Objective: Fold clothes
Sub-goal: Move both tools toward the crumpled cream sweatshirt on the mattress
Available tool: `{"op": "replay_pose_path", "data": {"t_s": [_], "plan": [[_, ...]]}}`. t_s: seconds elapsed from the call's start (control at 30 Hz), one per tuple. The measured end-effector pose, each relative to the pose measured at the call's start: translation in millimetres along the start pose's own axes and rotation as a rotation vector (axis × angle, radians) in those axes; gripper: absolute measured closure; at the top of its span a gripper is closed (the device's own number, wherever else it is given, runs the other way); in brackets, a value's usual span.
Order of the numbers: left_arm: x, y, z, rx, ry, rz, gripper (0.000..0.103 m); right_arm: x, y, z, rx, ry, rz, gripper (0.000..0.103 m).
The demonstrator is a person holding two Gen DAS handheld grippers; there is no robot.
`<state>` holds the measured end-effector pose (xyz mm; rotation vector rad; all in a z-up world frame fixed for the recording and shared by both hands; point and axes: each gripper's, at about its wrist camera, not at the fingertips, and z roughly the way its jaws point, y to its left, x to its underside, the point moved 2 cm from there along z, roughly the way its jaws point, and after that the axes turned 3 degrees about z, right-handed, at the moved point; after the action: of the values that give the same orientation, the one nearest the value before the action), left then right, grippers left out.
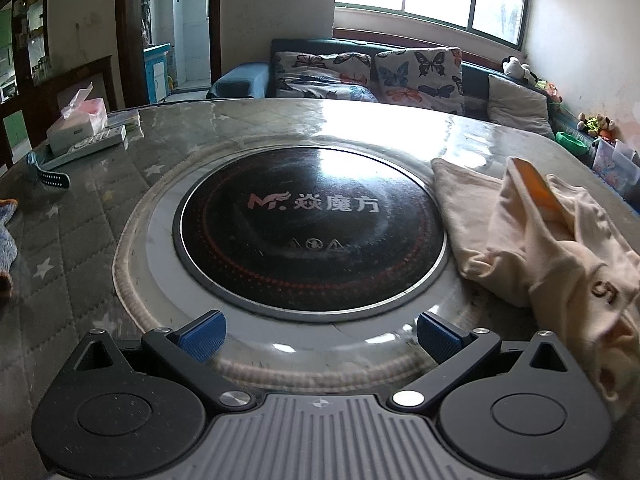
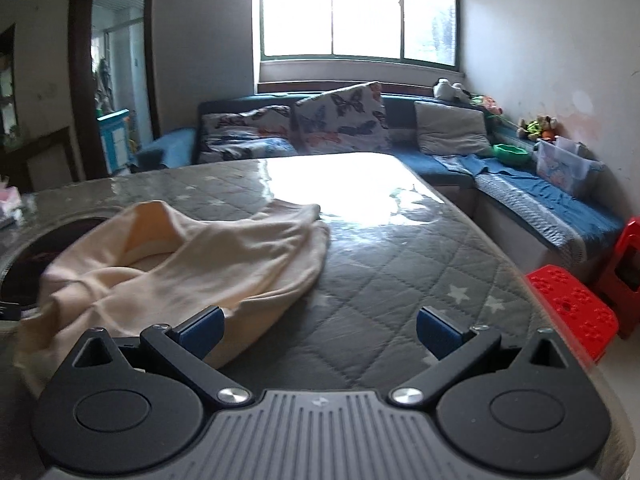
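A cream garment [image 1: 536, 248] lies crumpled on the table, to the right of the round black stove plate [image 1: 312, 228]; an orange patch and dark lettering show on it. In the right wrist view the same cream garment [image 2: 180, 256] spreads ahead and to the left. My left gripper [image 1: 320, 334] is open above the stove's near rim, nothing between its blue pads, the cloth off to its right. My right gripper [image 2: 320, 330] is open over the quilted cover, its left pad [image 2: 202, 330] just at the cloth's near edge.
The table wears a grey star-quilted cover under clear plastic [image 2: 400, 264]. A tissue box [image 1: 78, 122], remote and watch sit at the far left. A sofa with butterfly cushions [image 1: 416, 74] runs behind and along the right. Red stools [image 2: 576, 312] stand by the table's right edge.
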<state>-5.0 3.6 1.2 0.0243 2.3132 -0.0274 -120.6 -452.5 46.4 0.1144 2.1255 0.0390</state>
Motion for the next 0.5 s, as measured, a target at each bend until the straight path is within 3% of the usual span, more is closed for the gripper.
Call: {"op": "replay_pose_path", "data": {"t_s": [0.37,0.5], "plan": [[13,-33,-34,0.014,-0.016,0.072,0.0,18,24,-24,-0.091,0.046,-0.01,0.0],[16,-41,-46,0.037,-0.036,0.083,0.0,23,29,-29,-0.086,0.057,-0.007,0.0]]}}
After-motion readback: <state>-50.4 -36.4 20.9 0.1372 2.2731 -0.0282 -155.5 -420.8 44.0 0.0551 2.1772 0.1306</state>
